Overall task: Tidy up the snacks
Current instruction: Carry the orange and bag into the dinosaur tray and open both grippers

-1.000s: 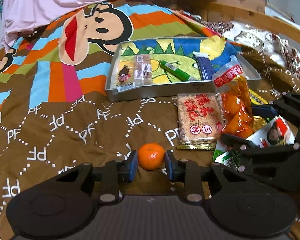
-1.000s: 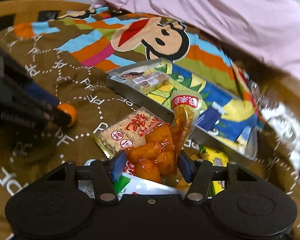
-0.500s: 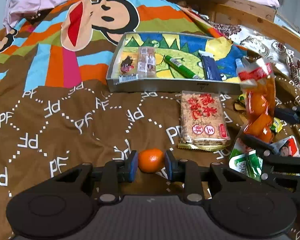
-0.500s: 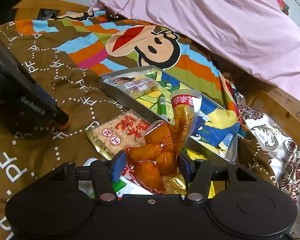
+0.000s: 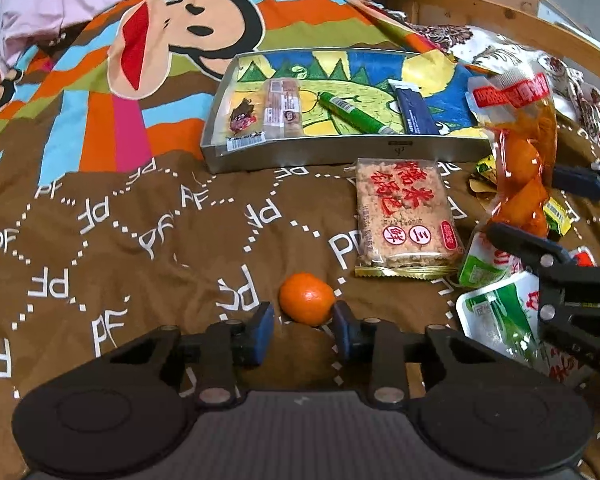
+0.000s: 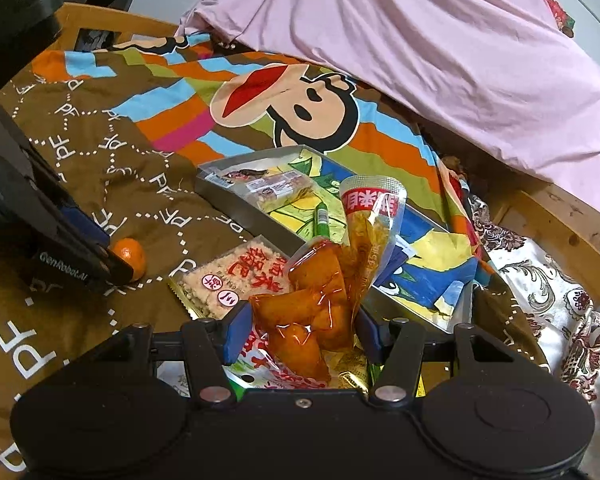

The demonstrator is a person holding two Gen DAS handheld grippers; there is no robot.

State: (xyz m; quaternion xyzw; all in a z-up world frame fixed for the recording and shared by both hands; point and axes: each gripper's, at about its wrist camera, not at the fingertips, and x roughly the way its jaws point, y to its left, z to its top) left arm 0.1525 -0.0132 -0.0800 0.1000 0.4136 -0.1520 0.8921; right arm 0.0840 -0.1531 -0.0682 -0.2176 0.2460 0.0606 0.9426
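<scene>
Bed setup again: brown cartoon blanket [image 5: 100,240] with a tin tray [image 5: 340,152] on it, pink sheet [image 6: 420,40] bunched up behind.

What matters for us is the orange pouch [image 6: 324,292]. Our right gripper [image 6: 300,332] has its jaws closed on the pouch's lower end, and the long axis runs up and away from the jaws, so the red-labelled top points toward the tray. From the left wrist view the pouch hangs just in front of the tray's right end, off the blanket. We'd guess the drop only needs a short push forward and a bit left, since the tray's near wall is right past the jaws.

Our left gripper [image 5: 304,332] is parked low with the jaws wide apart, and the mandarin [image 5: 307,299] sits on the blanket between the pads, touching the right one with a gap on the left. The rice cracker pack [image 5: 406,216] lies flat between the mandarin and the tray, long side pointing at the tray.

Hard to read: the green-and-white packs [image 5: 496,312] are half under the right gripper and cut off. The pile under the pouch is mostly covered, so we can't count it. The tray's far right corner is hidden behind the pouch.
</scene>
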